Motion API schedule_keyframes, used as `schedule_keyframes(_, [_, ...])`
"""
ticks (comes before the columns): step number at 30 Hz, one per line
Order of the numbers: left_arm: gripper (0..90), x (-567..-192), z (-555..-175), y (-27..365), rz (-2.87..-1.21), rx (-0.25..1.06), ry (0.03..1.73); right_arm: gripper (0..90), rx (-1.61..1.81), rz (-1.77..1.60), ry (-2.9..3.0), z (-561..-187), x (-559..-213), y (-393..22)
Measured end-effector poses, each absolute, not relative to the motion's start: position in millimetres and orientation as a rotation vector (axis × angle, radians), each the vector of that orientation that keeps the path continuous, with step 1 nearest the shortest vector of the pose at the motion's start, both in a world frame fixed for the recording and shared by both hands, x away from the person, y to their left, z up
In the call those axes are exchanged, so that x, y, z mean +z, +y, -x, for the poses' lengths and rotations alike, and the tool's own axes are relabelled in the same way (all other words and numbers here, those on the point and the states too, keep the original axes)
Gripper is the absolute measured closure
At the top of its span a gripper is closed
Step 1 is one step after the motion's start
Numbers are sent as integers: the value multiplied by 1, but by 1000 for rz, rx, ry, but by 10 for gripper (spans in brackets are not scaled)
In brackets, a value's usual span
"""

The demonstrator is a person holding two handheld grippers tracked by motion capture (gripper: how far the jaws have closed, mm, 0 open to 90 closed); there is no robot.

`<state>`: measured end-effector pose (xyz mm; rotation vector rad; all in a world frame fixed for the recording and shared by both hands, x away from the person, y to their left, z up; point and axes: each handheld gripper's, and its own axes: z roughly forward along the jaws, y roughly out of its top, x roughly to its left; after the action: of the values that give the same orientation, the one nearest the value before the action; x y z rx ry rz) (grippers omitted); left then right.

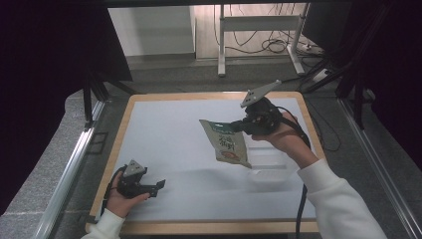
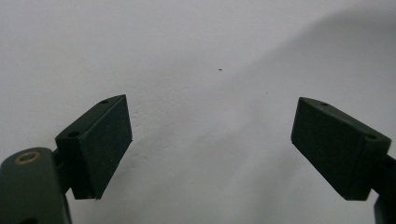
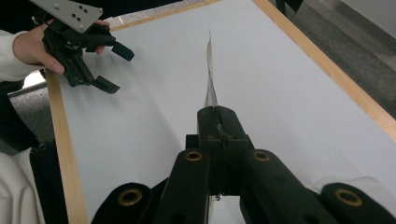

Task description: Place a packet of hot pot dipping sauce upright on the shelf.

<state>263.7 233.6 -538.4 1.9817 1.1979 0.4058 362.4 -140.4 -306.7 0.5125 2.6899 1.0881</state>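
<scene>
A flat snack packet (image 1: 226, 142), green at the top with a tan body and a red picture, hangs in the air over the middle right of the white table (image 1: 179, 139). My right gripper (image 1: 242, 125) is shut on its upper right edge. In the right gripper view the packet (image 3: 209, 70) is seen edge-on, rising from the closed jaws of my right gripper (image 3: 218, 122). My left gripper (image 1: 158, 187) rests low at the table's front left, open, with nothing between its fingers (image 2: 100, 140). It also appears far off in the right gripper view, the left gripper (image 3: 114, 67) held in a hand.
A clear shallow plastic tray (image 1: 268, 175) lies on the table below the right hand. The table has a wooden rim (image 1: 209, 227). Beyond it stand a white desk frame (image 1: 259, 30) and cables on the floor.
</scene>
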Motion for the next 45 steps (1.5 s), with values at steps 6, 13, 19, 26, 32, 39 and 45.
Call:
schedule_keyframes(6, [123, -538, -264, 233, -1983, 407, 1198, 895, 1104, -520, 2667, -361, -301, -151])
schedule_keyframes(13, [123, -539, -264, 233, -1985, 407, 1200, 895, 1114, -532, 2650, -360, -299, -163])
schedule_keyframes(19, [123, -539, -264, 233, -1987, 407, 1200, 895, 1126, -550, 2635, -360, -297, -173])
schedule_keyframes(26, [123, -539, -264, 233, -1991, 406, 1200, 896, 1130, -577, 2614, -359, -298, -191])
schedule_keyframes(32, [123, -540, -264, 232, -1993, 409, 1201, 895, 1139, -593, 2603, -359, -298, -202])
schedule_keyframes(39, [123, -540, -264, 232, -1995, 408, 1202, 895, 1152, -613, 2581, -357, -294, -220])
schedule_keyframes(45, [123, -540, -264, 232, -1995, 409, 1203, 895, 1146, -623, 2583, -357, -296, -228])
